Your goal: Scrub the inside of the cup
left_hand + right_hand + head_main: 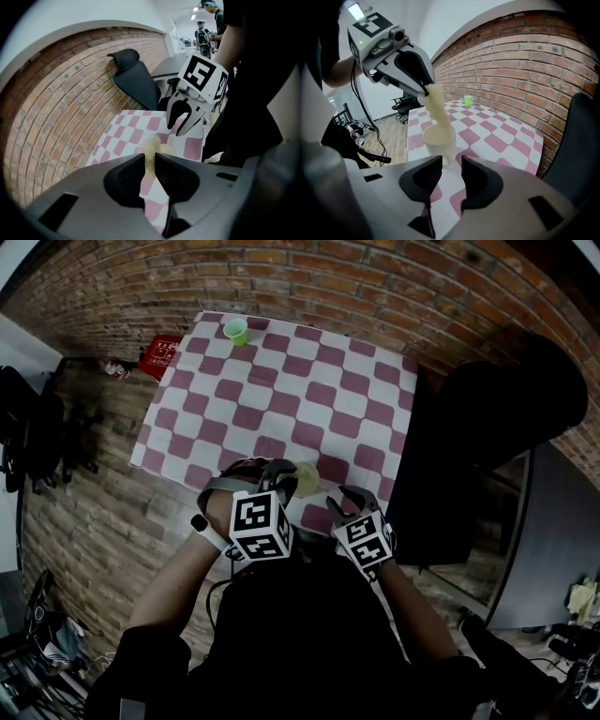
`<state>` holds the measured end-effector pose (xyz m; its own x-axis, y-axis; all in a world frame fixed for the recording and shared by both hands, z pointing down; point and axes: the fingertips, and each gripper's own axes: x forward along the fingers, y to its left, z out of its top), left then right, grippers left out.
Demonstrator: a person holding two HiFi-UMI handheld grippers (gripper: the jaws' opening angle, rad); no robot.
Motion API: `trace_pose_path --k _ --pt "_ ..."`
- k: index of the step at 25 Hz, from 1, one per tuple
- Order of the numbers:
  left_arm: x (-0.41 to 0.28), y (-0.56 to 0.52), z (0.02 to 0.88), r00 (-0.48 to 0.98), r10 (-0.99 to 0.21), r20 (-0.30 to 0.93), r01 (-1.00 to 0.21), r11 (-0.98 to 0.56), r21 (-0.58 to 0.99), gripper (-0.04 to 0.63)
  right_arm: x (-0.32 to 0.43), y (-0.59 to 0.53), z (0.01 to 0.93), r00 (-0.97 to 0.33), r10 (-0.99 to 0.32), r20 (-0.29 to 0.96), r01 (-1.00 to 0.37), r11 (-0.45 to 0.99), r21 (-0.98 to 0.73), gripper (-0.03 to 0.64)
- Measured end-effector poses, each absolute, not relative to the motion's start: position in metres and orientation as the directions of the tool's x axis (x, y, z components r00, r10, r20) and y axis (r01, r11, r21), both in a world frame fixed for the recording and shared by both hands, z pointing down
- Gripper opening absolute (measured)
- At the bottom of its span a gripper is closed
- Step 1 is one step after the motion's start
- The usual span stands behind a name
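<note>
Your L gripper (149, 165) is clamped on a pale sponge strip (437, 107), its end dipping into the cup (438, 138) by the table's (281, 381) near edge; your R gripper (451, 169) sits just beside it, jaws a narrow gap apart, on nothing. I'd steady the cup w/ R first; then work the strip round the inner wall, light pressure.

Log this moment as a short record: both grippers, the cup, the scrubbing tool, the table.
left gripper: jaws shut on sponge, above the cup
sponge: pale yellow strip, lower end inside the cup's mouth
cup: cream, upright on the cloth, near the table's near edge
right gripper: jaws apart, nothing between them, cup just ahead
cloth: pink-and-white check, covers the table
green cup: upright at the far end, away from both grippers
</note>
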<state>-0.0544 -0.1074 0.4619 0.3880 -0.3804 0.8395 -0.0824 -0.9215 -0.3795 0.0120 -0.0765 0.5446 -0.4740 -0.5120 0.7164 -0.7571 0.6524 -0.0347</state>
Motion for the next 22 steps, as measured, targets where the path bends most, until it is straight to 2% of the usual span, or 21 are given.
trace_pose_path --k 2,7,11,17,22 --pt "-0.049 -0.104 0.486 0.366 -0.339 0.867 -0.049 -0.937 -0.345 0.072 0.01 -0.074 0.544 -0.476 -0.511 0.716 -0.755 0.655 -0.034 0.14" --pt "-0.041 -0.108 0.53 0.297 -0.341 0.892 0.092 -0.92 -0.382 0.072 0.011 -0.074 0.548 -0.472 -0.51 0.719 -0.757 0.653 -0.034 0.14" --pt "-0.041 -0.107 0.558 0.248 -0.287 0.925 0.153 -0.931 -0.33 0.072 0.011 -0.075 0.553 -0.468 -0.504 0.725 -0.754 0.656 -0.031 0.14" --pt "-0.048 -0.093 0.562 0.194 -0.058 0.979 0.236 -0.966 -0.104 0.071 0.007 -0.077 0.561 -0.477 -0.479 0.737 -0.733 0.679 -0.033 0.14" --pt "-0.057 -0.088 0.525 0.227 0.135 0.965 0.252 -0.965 0.075 0.071 0.002 -0.076 0.561 -0.49 -0.473 0.733 -0.727 0.685 -0.044 0.14"
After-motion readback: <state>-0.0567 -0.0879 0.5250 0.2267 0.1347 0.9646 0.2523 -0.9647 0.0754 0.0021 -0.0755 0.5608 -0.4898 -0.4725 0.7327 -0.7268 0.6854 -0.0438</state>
